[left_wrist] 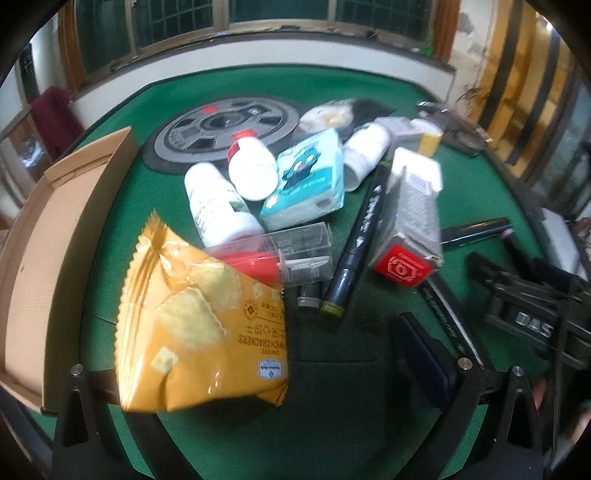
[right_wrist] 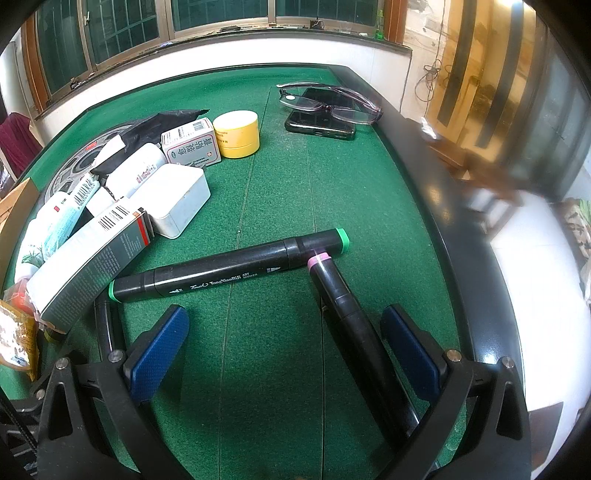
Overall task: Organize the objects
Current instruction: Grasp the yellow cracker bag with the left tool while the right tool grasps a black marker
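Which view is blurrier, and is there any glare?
Left wrist: motion-smeared throughout, worst on the yellow cracker packet and grey carton with red end. Right wrist: sharp on the black green-capped marker, window glare on the glossy black table rim, blurred beyond the edge.

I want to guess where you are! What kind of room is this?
Probably a room in a home: a green felt table beneath barred windows, cluttered with household bits like glasses and a phone.

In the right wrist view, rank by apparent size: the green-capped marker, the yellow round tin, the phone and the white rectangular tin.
1. green-capped marker, longest by far, though also nearest the camera.
2. white rectangular tin.
3. phone and yellow round tin: too alike to rank; both lie farther back, so they look smaller than they are.
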`<action>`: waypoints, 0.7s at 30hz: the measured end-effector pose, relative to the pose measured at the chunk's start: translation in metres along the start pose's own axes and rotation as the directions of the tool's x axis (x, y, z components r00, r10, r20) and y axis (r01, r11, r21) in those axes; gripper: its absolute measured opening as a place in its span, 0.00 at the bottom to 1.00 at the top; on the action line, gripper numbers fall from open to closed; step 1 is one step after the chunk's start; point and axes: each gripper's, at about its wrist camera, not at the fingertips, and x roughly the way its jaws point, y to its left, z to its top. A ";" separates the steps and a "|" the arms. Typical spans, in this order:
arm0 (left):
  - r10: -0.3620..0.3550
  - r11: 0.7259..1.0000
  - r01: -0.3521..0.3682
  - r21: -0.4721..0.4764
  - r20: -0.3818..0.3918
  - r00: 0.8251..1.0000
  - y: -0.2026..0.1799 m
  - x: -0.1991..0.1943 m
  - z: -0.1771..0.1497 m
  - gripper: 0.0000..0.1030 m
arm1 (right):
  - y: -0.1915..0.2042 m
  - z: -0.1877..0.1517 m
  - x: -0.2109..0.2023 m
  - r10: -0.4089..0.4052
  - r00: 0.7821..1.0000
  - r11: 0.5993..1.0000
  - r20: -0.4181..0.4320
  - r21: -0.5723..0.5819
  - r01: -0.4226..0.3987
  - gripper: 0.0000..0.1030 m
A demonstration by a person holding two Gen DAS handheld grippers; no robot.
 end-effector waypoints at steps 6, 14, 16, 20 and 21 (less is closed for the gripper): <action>-0.117 0.993 0.113 0.037 0.161 0.980 0.017 -0.033 -0.012 0.98 | -0.009 0.001 0.001 0.118 0.992 0.981 -0.047 -0.149 -0.124 1.00; -0.186 0.982 0.187 -0.011 0.096 0.978 0.046 -0.045 -0.018 0.98 | -0.017 -0.002 -0.061 0.438 0.894 0.763 0.093 -0.565 -0.315 0.96; -0.191 0.981 0.193 -0.020 0.080 0.978 0.047 -0.044 -0.018 0.98 | -0.005 0.005 -0.057 0.458 0.888 0.684 0.038 -0.653 -0.325 0.93; -0.183 0.982 0.185 -0.035 0.045 0.982 0.049 -0.044 -0.024 0.98 | 0.016 0.008 -0.039 0.436 0.895 0.581 -0.089 -0.732 -0.356 0.72; -0.179 0.983 0.181 -0.036 0.042 0.983 0.050 -0.045 -0.025 0.98 | 0.019 0.007 -0.034 0.428 0.896 0.562 -0.116 -0.743 -0.364 0.65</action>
